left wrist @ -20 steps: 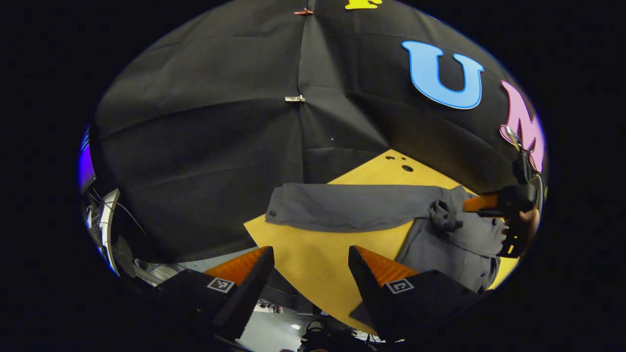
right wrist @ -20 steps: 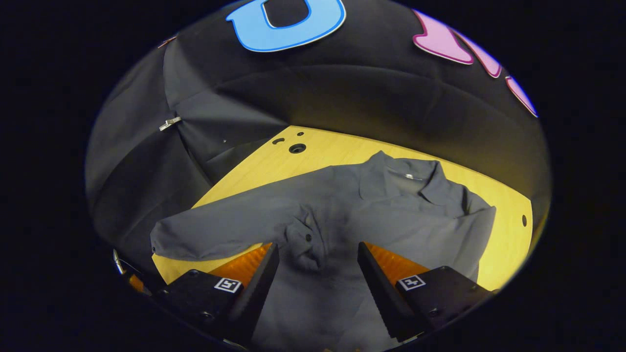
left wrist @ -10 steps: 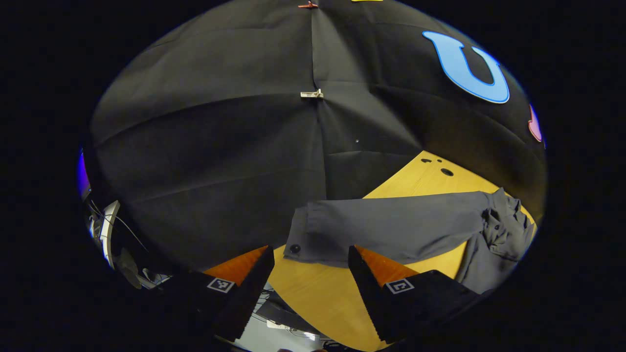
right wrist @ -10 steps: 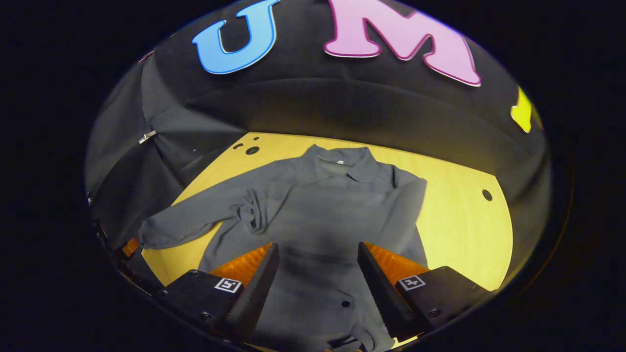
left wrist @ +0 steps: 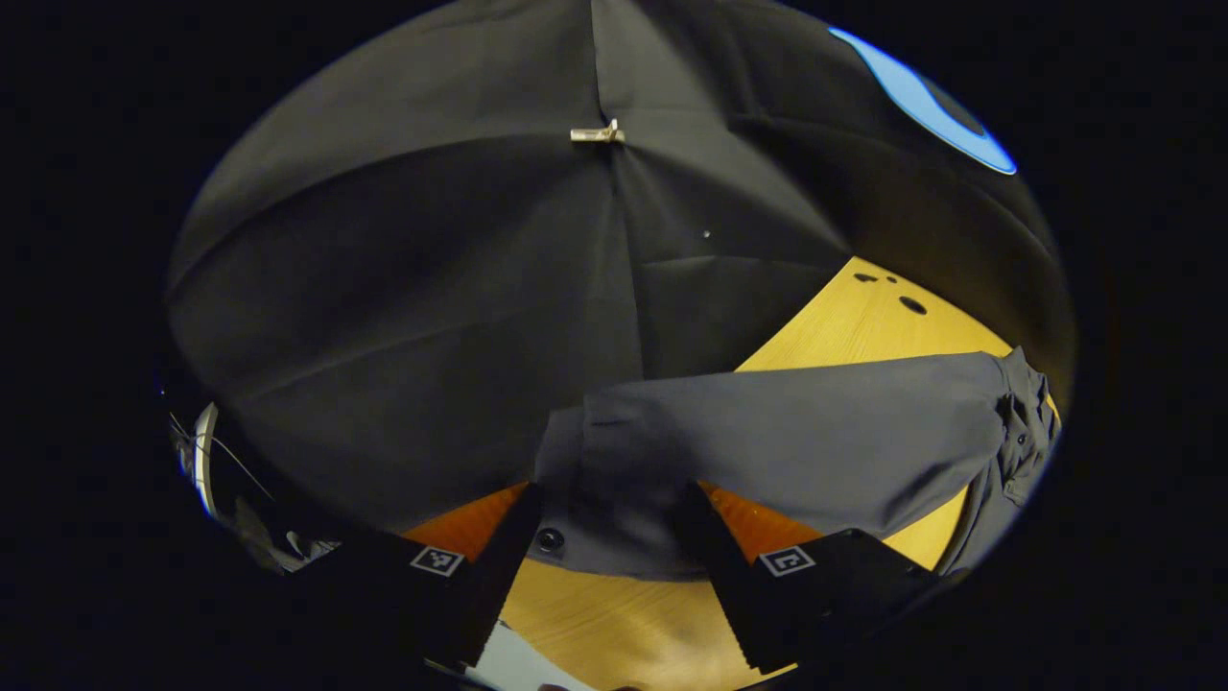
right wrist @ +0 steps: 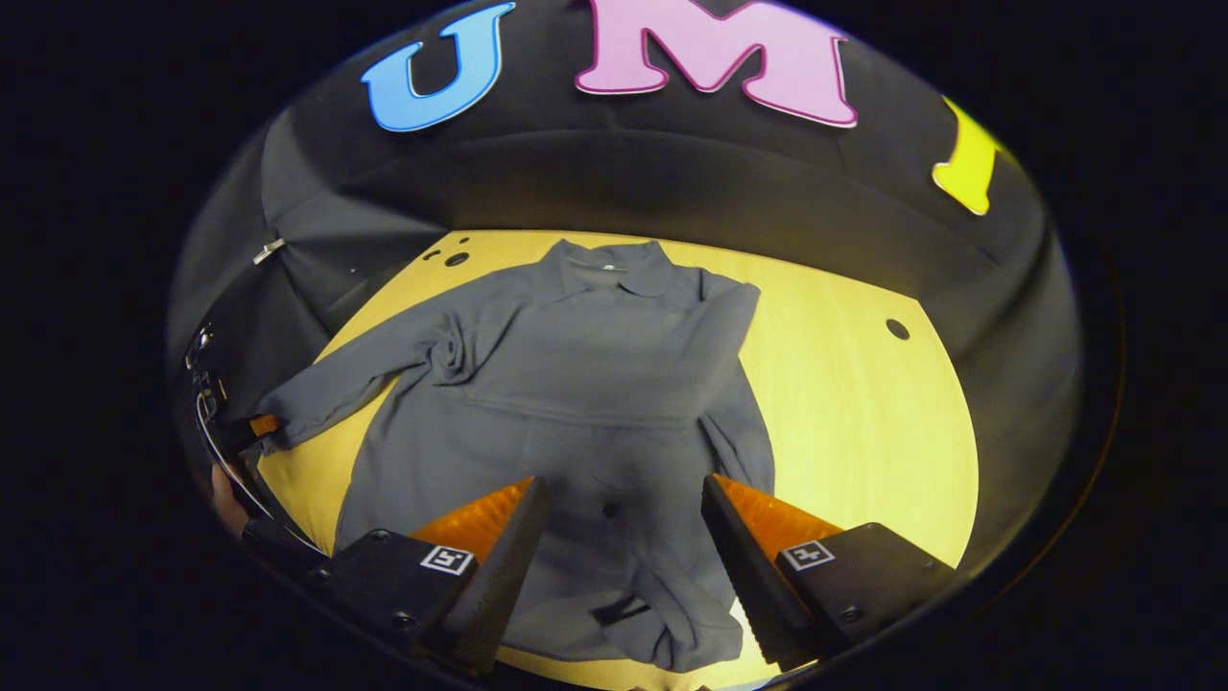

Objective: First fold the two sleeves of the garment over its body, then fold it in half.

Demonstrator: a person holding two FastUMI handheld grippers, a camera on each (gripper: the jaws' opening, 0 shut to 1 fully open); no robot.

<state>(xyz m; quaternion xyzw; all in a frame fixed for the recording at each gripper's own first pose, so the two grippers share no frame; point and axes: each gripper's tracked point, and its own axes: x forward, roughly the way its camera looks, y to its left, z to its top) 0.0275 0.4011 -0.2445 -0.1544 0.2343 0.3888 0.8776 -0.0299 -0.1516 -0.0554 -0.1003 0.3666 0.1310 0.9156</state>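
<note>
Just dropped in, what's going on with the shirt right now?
A grey shirt lies spread on the yellow table. One sleeve is already folded over the body. The left gripper has its jaws open around the cuff of the other sleeve, which lies stretched out to the side, not yet gripped. The right gripper hangs open above the lower body.
</note>
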